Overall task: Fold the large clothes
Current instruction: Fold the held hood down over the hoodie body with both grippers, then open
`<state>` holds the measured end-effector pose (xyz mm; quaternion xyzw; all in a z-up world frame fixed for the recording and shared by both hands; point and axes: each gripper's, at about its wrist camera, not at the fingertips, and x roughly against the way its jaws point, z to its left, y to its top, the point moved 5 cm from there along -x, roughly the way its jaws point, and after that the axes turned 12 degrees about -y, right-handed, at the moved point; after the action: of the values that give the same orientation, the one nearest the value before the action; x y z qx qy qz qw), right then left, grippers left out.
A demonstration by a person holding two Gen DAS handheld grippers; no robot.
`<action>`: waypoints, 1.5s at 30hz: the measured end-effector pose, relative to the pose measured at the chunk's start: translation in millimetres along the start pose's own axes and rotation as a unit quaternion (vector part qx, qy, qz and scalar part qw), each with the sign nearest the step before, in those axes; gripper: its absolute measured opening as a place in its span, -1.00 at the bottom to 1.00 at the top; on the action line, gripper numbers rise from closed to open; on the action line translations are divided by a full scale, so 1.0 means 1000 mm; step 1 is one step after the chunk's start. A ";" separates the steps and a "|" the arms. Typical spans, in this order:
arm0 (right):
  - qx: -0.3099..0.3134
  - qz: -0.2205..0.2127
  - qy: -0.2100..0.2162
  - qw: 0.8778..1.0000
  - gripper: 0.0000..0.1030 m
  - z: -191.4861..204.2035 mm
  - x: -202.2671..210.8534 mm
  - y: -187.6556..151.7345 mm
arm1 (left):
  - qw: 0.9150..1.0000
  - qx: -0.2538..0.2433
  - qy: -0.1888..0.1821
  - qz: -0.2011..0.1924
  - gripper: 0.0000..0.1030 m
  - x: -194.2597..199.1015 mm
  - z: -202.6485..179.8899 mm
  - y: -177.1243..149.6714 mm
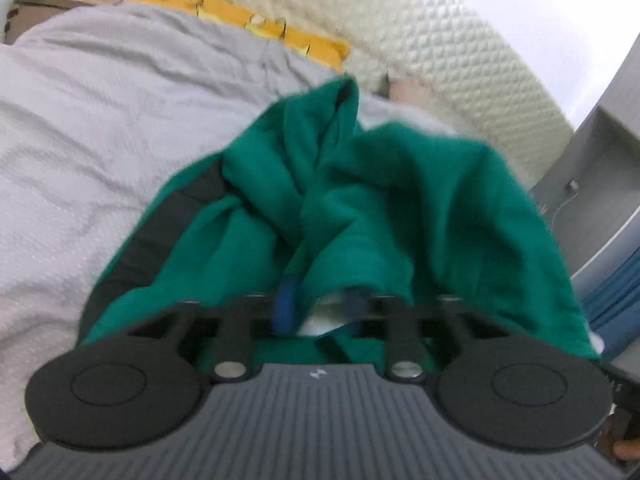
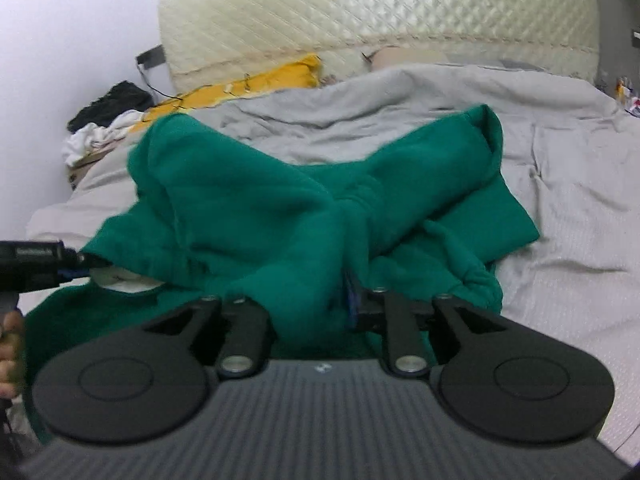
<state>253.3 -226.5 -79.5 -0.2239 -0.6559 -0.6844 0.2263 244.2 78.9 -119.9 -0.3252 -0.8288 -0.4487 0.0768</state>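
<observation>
A large green garment (image 1: 360, 200) with a dark stripe along one side lies bunched on a grey bed cover (image 1: 100, 120). My left gripper (image 1: 320, 308) holds a fold of its edge between blue fingers (image 1: 285, 304); white lining shows between them. In the right wrist view the green garment (image 2: 280, 208) is draped over my right gripper (image 2: 320, 304), which is shut on a fold; one blue finger (image 2: 351, 296) shows. The left gripper (image 2: 76, 268) also appears at the left edge there, holding the garment's edge.
A quilted cream headboard (image 2: 380, 12) stands behind the bed. A yellow pillow (image 2: 256, 84) lies at its head. White and dark clothes (image 2: 104, 120) are piled on a box at the far left. A grey cabinet (image 1: 600, 168) stands at the right.
</observation>
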 end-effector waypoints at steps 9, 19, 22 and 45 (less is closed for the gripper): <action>0.085 0.038 -0.014 0.996 0.49 -0.013 -0.009 -0.012 | 0.993 -0.019 -0.080 -0.080 0.35 0.018 -0.019 0.026; 0.190 0.063 0.119 0.972 0.52 0.025 -0.025 -0.035 | 0.986 0.053 -0.156 -0.039 0.44 -0.042 0.004 0.025; 0.156 0.043 0.122 0.979 0.52 0.013 -0.021 -0.023 | 0.981 0.085 -0.169 -0.038 0.54 -0.049 0.011 0.024; 0.170 -0.098 0.048 0.979 -0.83 0.040 0.015 -0.012 | 0.968 0.068 -0.238 -0.032 -0.81 -0.015 -0.028 0.018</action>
<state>234.7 -185.9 -78.8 -0.0834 -0.7701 -0.5914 0.2239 262.6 56.6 -97.6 -0.3897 -0.8618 -0.3037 -0.1152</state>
